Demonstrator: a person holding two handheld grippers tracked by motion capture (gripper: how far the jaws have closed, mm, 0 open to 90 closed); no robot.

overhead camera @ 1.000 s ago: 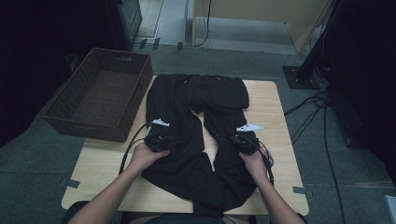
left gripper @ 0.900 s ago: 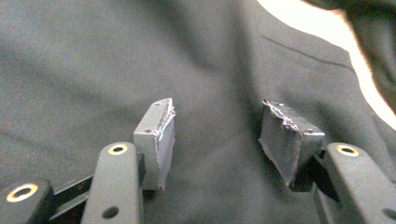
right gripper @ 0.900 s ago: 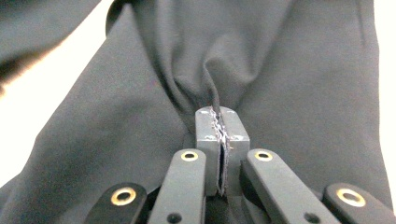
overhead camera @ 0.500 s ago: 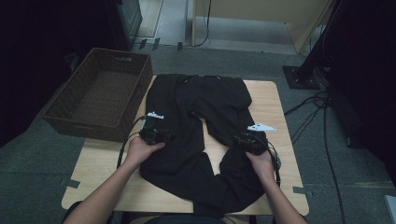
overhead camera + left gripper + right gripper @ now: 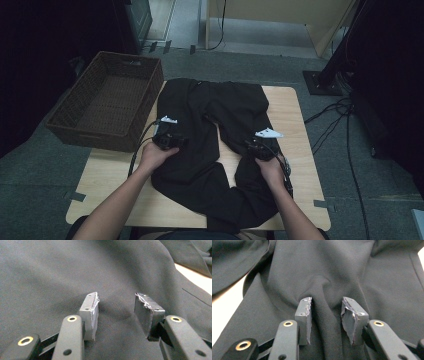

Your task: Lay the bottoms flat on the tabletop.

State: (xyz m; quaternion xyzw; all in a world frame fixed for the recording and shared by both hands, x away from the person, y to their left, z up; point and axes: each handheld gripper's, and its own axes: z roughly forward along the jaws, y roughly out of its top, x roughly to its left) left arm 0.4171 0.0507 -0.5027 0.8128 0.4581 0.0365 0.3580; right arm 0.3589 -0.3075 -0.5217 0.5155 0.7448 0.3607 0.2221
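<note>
Black trousers (image 5: 215, 105) lie flat on the wooden table (image 5: 295, 115), waist far from me, legs toward me with a strip of table showing between them. My left gripper (image 5: 167, 137) rests on the left leg; in the left gripper view it (image 5: 116, 312) stands open, pads (image 5: 90, 312) pressing on smooth cloth (image 5: 75, 272). My right gripper (image 5: 260, 145) rests on the right leg; in the right gripper view it (image 5: 325, 315) is open with a low ridge of cloth (image 5: 322, 287) rising between its pads (image 5: 303, 315), not clamped.
A dark wicker basket (image 5: 80, 127) stands off the table's left side, touching its edge. Bare table (image 5: 107, 185) shows at the near left and along the right edge. Cables (image 5: 345, 125) run over the floor at the right.
The trouser legs have been drawn apart, so a strip of table now shows between them. Both grippers have shifted slightly away from me on the cloth.
</note>
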